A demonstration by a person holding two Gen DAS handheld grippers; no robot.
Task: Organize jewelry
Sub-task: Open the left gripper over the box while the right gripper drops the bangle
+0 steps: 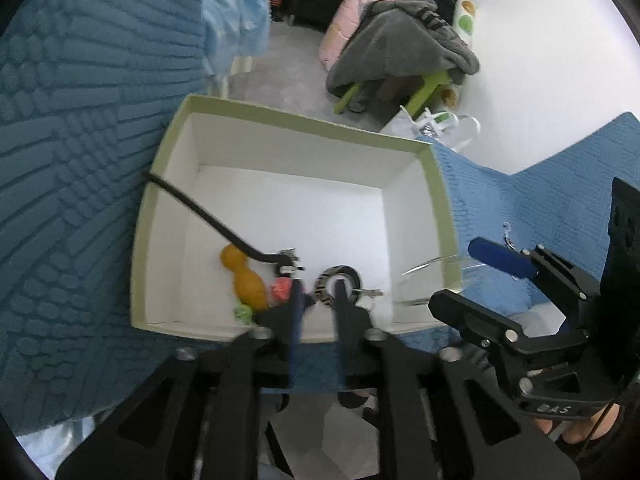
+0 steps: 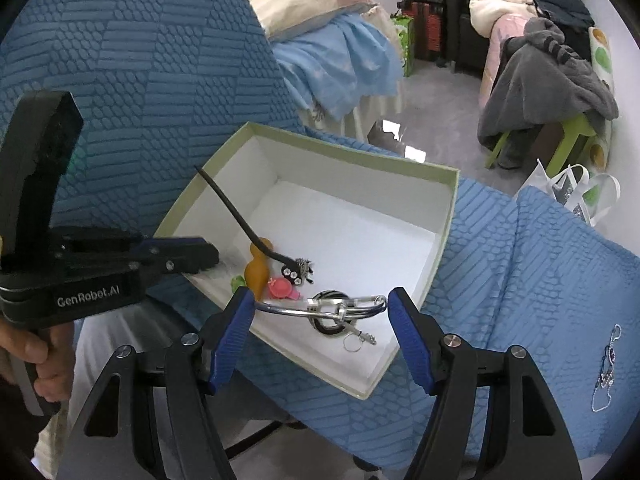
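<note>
1. A blue cover (image 2: pixel 500 280) lay under a white box (image 2: pixel 436 236).
2. The left tongs (image 1: pixel 318 296) stood apart over a striped ring (image 1: pixel 337 286) in the box.
3. The right tongs (image 2: pixel 320 308) were wide around a silver bangle (image 2: pixel 320 310).

**A:** What is everything resting on?

**B:** A seat cushion covered in blue textured fabric (image 2: pixel 500 280), with a pattern of raised bars and dots. It looks like a sofa or chair, with a padded back (image 2: pixel 120 40) in the same fabric rising behind.

**A:** And what lies directly on it?

**B:** An open box (image 2: pixel 448 216) with pale green walls and a white inside sits on the cushion. Well apart from it, to the right, a thin silvery chain (image 2: pixel 608 368) lies loose on the fabric.
</note>
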